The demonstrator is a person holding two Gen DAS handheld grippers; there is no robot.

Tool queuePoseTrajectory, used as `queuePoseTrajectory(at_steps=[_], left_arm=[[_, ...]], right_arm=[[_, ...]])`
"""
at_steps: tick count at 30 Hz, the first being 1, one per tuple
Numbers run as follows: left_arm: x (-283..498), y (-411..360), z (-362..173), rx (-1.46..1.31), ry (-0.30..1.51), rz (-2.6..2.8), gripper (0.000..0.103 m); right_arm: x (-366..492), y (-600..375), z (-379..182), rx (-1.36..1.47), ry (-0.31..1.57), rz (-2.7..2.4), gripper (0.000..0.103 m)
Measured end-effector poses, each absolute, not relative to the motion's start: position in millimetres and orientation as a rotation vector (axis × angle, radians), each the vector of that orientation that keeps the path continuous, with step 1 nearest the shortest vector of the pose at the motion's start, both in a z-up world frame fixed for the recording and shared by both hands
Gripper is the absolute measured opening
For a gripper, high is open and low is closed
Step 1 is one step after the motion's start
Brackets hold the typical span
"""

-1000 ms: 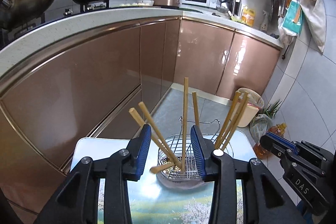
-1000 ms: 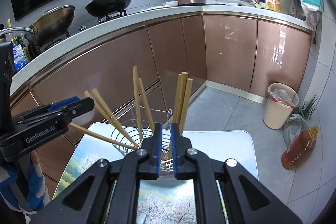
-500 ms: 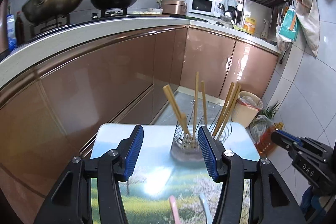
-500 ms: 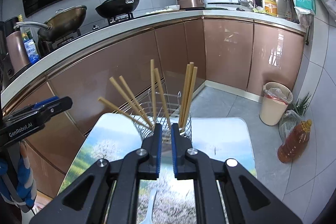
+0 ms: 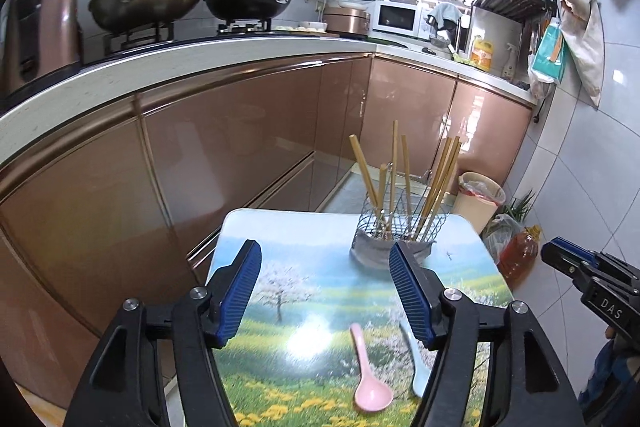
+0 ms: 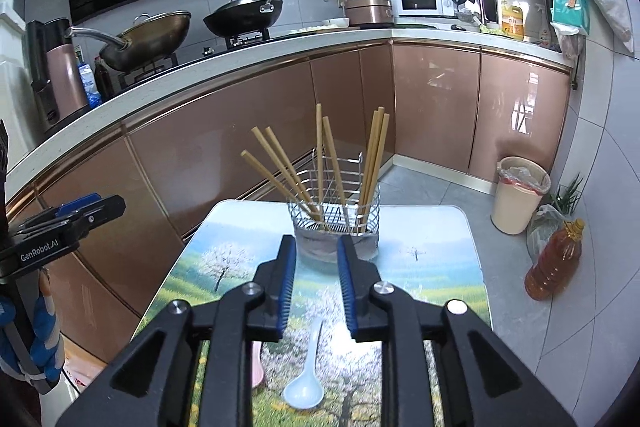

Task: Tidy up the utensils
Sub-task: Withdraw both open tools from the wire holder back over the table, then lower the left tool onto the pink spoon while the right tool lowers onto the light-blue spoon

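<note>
A wire utensil basket (image 5: pixel 400 227) (image 6: pixel 336 227) stands at the far end of a small table (image 5: pixel 280 251) (image 6: pixel 432 259) with a landscape print. Several wooden chopsticks (image 5: pixel 394 171) (image 6: pixel 320 163) stand in it. A pink spoon (image 5: pixel 366 379) and a pale blue spoon (image 6: pixel 306 383) (image 5: pixel 416 363) lie on the table near me. My left gripper (image 5: pixel 326 293) is open and empty above the near table. My right gripper (image 6: pixel 316 287) is open a little and empty, above the pale blue spoon.
Brown kitchen cabinets (image 5: pixel 240 131) under a white counter run behind the table. Woks (image 5: pixel 248 1) sit on the stove. A bin (image 6: pixel 520 193), a bag and an oil bottle (image 6: pixel 554 263) stand on the floor to the right.
Both grippers have pulled back from the basket toward me and risen. The two spoons have come into view. My right gripper has opened from shut to a small gap.
</note>
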State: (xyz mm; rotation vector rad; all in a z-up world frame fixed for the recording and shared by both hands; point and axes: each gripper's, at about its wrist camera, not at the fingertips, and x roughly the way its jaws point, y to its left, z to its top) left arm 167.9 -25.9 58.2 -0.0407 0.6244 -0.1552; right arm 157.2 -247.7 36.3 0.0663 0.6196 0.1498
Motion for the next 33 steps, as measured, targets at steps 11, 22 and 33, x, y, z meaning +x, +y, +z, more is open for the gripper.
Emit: queuePoseTrajectory(at_steps=[11,22,33], left_arm=[[104.4,-16.2,44.9,-0.007,0.524,-0.068,0.073],[75.7,-26.3,36.2,0.054,0.491,-0.081,0.073],[113.3,-38.5,5.2,0.053,0.637,-0.131,0.073]], right_arm=[[108.0,-246.2,4.8,0.101,0.624,0.118,0.021],[90.5,-251.6,-15.3,0.107,0.667,0.101,0.021],[121.9,-255.6,-39.9,0.09,0.775,0.122,0.021]])
